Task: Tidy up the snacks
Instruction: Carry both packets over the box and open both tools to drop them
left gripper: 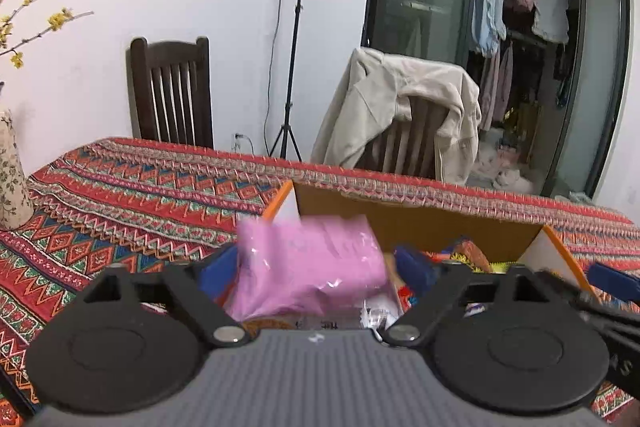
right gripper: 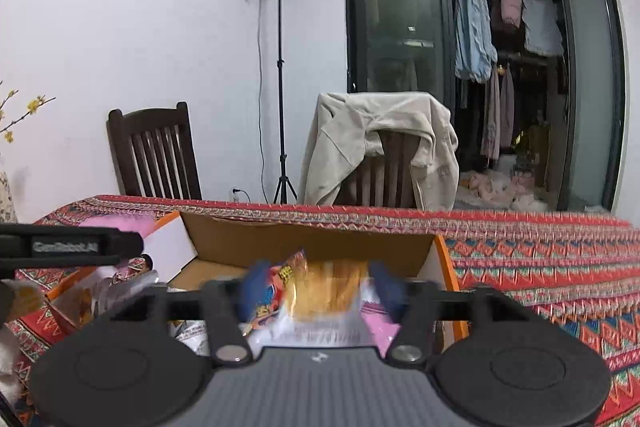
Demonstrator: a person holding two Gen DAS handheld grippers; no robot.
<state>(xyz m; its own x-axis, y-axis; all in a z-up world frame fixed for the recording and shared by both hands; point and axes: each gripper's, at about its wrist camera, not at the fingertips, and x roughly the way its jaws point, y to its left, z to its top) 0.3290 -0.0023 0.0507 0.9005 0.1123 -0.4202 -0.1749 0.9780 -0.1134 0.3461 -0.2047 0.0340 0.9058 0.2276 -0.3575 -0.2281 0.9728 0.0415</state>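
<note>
My left gripper (left gripper: 316, 263) is shut on a pink plastic snack packet (left gripper: 308, 263), held over the left end of an open cardboard box (left gripper: 420, 223) with orange flaps. Several colourful snack packs (left gripper: 468, 253) lie inside the box. My right gripper (right gripper: 320, 287) is shut on a clear packet of golden bread with a red and orange label (right gripper: 320, 283), held above the box (right gripper: 304, 239). The left gripper's black body (right gripper: 80, 247) and the pink packet (right gripper: 120, 223) show at the left of the right wrist view.
The box sits on a table with a red patterned cloth (left gripper: 140, 187). Behind it stand a dark wooden chair (left gripper: 172, 95), a chair draped with a beige jacket (left gripper: 404, 115) and a light stand (right gripper: 280, 75). A floral vase (left gripper: 10, 171) stands at the far left.
</note>
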